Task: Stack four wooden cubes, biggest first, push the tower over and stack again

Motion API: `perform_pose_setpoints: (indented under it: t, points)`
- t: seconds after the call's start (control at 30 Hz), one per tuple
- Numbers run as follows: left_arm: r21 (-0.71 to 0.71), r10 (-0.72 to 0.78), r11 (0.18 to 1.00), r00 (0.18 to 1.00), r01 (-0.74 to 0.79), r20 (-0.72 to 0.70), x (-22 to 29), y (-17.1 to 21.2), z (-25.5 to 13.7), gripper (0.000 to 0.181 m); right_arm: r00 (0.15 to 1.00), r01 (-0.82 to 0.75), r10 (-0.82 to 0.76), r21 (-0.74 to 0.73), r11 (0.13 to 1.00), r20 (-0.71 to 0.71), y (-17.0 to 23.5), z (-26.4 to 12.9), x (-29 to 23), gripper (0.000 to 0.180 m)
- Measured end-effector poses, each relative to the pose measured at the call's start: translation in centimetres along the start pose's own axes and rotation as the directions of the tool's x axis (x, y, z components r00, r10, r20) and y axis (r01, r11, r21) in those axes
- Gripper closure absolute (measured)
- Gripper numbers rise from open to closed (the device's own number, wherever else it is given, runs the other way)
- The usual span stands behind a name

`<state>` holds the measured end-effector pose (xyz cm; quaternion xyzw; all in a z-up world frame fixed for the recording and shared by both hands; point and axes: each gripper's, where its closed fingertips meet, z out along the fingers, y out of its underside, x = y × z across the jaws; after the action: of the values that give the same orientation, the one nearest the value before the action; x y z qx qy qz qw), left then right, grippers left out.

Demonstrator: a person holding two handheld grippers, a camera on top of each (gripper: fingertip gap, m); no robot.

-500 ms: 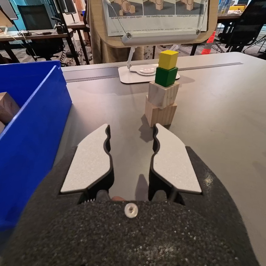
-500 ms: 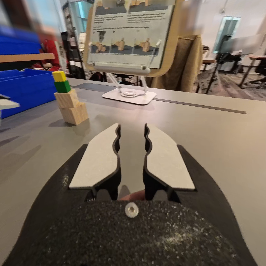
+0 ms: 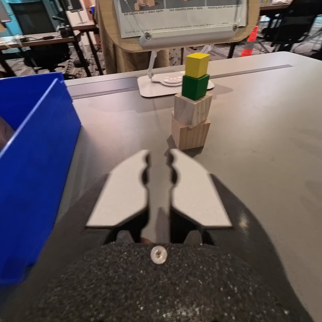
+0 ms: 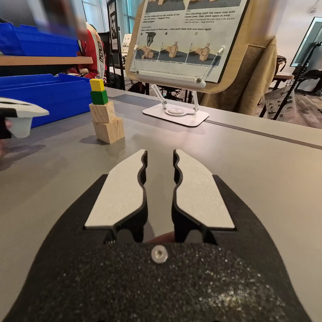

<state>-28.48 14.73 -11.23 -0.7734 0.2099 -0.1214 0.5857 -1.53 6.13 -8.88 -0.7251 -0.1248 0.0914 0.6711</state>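
**Four cubes up, tower ready to topple**

The tower stands on the grey table (image 3: 261,156) beside the blue bin (image 3: 34,139): large pine cube (image 3: 190,136) at the base, a smaller pine cube (image 3: 191,111) twisted on it, then the green cube (image 3: 194,87) and the yellow cube (image 3: 196,65). Light, rigid, smooth blocks — a nudge high up should tip them.

The left gripper (image 3: 158,156) is empty, its fingers narrowed to a slim gap since half a second ago and nearer the base. The right gripper (image 4: 160,153), also empty, stands slightly wider — well apart from the tower.
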Motion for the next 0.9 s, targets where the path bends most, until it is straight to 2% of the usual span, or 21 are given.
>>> perform_pose_setpoints:
  t: [0.03,0.1,0.2,0.33,0.43,0.53,0.6,0.63,0.67,0.7,0.73,0.77,0.8,0.83,0.9]
  points:
    - [-0.011,0.026,1.000,1.000,-0.026,-0.002,-0.3,-0.1,0.1,0.181,1.000,-0.001,0.001,0.003,1.000,-0.003,0.0,0.0,0.0,0.152]
    - [-0.091,0.068,0.994,0.993,-0.060,0.093,-2.7,-0.2,0.3,0.181,1.000,-0.003,0.003,0.005,1.000,-0.001,-0.1,-0.1,0.0,0.153]
    - [-0.254,0.050,0.967,0.991,-0.017,0.126,-5.5,0.1,1.3,0.181,1.000,-0.005,0.005,0.006,1.000,-0.003,-0.1,-0.1,0.1,0.154]
    - [-0.515,0.046,0.857,0.993,0.017,0.110,-7.0,1.1,3.6,0.181,1.000,-0.005,0.005,0.012,1.000,-0.002,-0.1,-0.2,0.1,0.154]
    - [-0.573,0.205,0.819,0.953,-0.042,0.223,-9.7,-0.4,5.2,0.181,1.000,-0.007,0.007,0.010,1.000,0.001,-0.1,-0.2,0.1,0.154]
    - [-0.715,0.306,0.698,0.919,-0.039,0.248,-11.2,1.3,6.5,0.181,1.000,-0.008,0.008,0.010,1.000,0.004,-0.1,-0.2,0.0,0.154]
    - [-0.760,0.347,0.649,0.898,-0.022,0.271,-11.6,2.3,7.3,0.181,1.000,-0.010,0.010,0.011,1.000,0.006,-0.1,-0.2,0.0,0.154]
    - [-0.764,0.263,0.645,0.930,0.028,0.256,-10.2,3.2,8.1,0.181,1.000,-0.012,0.011,0.014,1.000,0.006,-0.1,-0.2,0.1,0.154]
    - [-0.746,0.073,0.660,0.981,0.086,0.178,-6.7,3.6,9.5,0.181,1.000,-0.013,0.013,0.018,1.000,0.005,-0.2,-0.3,0.1,0.154]
    - [-0.709,-0.164,0.696,0.986,0.117,0.002,-1.1,2.7,11.1,0.181,1.000,-0.015,0.015,0.019,1.000,0.006,-0.2,-0.3,0.1,0.154]
    - [-0.682,-0.282,0.725,0.945,0.098,-0.164,3.7,1.5,11.8,0.181,1.000,-0.018,0.018,0.018,1.000,0.009,-0.2,-0.3,0.1,0.154]
    - [-0.693,-0.280,0.721,0.927,0.030,-0.251,6.5,1.4,11.9,0.181,1.000,-0.023,0.023,0.016,1.000,0.011,-0.2,-0.3,0.1,0.154]
    - [-0.721,-0.232,0.693,0.950,0.010,-0.210,6.6,2.1,12.2,0.181,0.999,-0.030,0.030,0.016,0.999,0.013,-0.1,-0.3,0.2,0.154]
    - [-0.742,-0.149,0.669,0.986,0.044,-0.077,4.5,2.9,12.6,0.181,0.999,-0.036,0.036,0.021,0.999,0.014,-0.2,-0.3,0.2,0.154]
    - [-0.728,-0.159,0.673,0.987,0.131,0.031,2.0,2.8,12.2,0.181,0.999,-0.045,0.044,0.037,0.998,0.013,-0.4,-0.5,0.3,0.155]
